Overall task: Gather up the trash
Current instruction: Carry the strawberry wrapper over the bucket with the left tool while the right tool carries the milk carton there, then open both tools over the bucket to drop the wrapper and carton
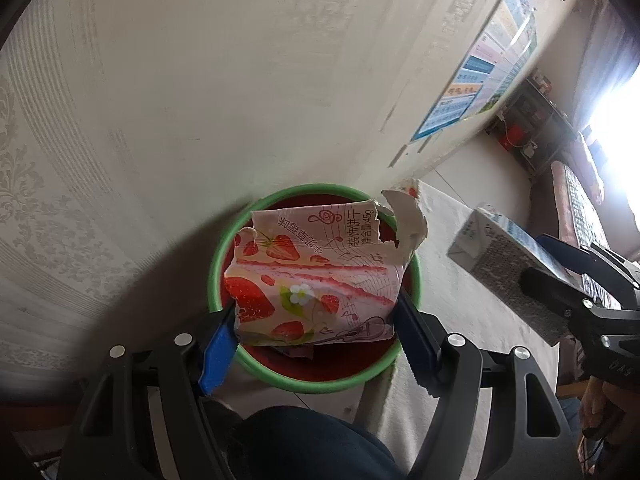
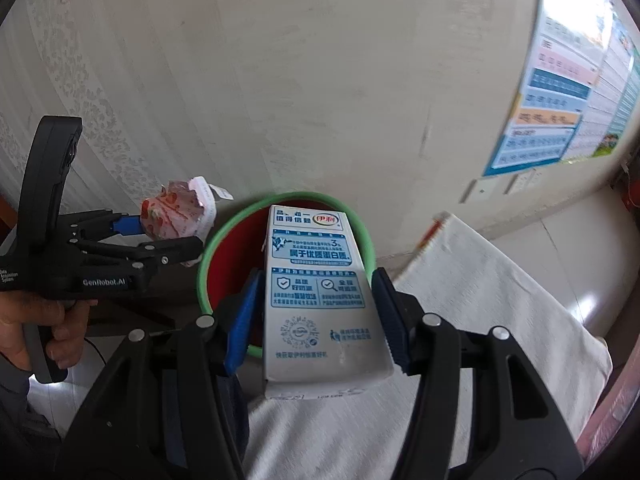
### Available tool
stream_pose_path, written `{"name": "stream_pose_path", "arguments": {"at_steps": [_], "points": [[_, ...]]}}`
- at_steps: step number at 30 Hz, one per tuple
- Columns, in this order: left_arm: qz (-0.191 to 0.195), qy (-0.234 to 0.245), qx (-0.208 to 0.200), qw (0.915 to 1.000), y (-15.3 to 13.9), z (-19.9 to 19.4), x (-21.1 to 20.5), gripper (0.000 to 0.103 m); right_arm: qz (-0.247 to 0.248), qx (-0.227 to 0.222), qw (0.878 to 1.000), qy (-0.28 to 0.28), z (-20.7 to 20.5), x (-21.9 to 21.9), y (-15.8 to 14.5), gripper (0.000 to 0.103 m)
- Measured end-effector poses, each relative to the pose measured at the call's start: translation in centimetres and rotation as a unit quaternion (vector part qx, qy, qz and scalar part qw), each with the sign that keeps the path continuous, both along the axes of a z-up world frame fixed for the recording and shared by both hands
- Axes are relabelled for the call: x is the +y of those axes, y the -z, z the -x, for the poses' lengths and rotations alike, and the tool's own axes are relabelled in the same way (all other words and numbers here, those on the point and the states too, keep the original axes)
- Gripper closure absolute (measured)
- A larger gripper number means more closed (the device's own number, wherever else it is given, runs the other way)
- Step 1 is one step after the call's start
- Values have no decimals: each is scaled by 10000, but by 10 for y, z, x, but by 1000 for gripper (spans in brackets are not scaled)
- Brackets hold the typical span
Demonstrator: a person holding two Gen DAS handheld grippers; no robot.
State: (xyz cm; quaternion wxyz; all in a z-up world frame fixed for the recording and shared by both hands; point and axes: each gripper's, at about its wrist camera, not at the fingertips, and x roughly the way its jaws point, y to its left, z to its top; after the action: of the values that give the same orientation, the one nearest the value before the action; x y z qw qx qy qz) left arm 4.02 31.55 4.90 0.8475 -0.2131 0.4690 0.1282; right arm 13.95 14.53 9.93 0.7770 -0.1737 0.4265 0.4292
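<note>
The round bin with the green plastic rim and red inside (image 1: 320,380) is taken as the landmark. At its left side, as the right wrist view shows it, the left gripper (image 2: 168,242) is held, and its jaws are closed upon the torn pink biscuit wrapper printed with strawberries (image 1: 312,280). In the left wrist view this wrapper is seen in front of the bin mouth, so it is judged to be above the bin or just at its left edge; which of the two cannot be told for certain.

Over the near part of the bin, the white and blue rectangular milk carton (image 2: 320,292) is pinched by the jaws of the right gripper (image 2: 318,316) at its two long sides, with the top end toward the bin. To the right of the bin, a surface covered with a white cloth (image 2: 500,320) is seen.

The step in hand is judged to be the dropping of both pieces. Each piece should be brought fully over the red inside before the jaws are spread. The wrapper is light and its torn flap may catch on a jaw or on the rim, so it should be lowered close to the opening. The carton should be released separately, so that the two grippers are not knocked together.
</note>
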Motion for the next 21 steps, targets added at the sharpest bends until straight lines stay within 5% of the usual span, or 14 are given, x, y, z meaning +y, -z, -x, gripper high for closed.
{"name": "stream_pose_path", "arguments": {"at_steps": [21], "points": [[216, -92, 69, 9997, 19, -21, 32, 34, 283, 285, 9991, -111, -11, 54, 39, 49]]}}
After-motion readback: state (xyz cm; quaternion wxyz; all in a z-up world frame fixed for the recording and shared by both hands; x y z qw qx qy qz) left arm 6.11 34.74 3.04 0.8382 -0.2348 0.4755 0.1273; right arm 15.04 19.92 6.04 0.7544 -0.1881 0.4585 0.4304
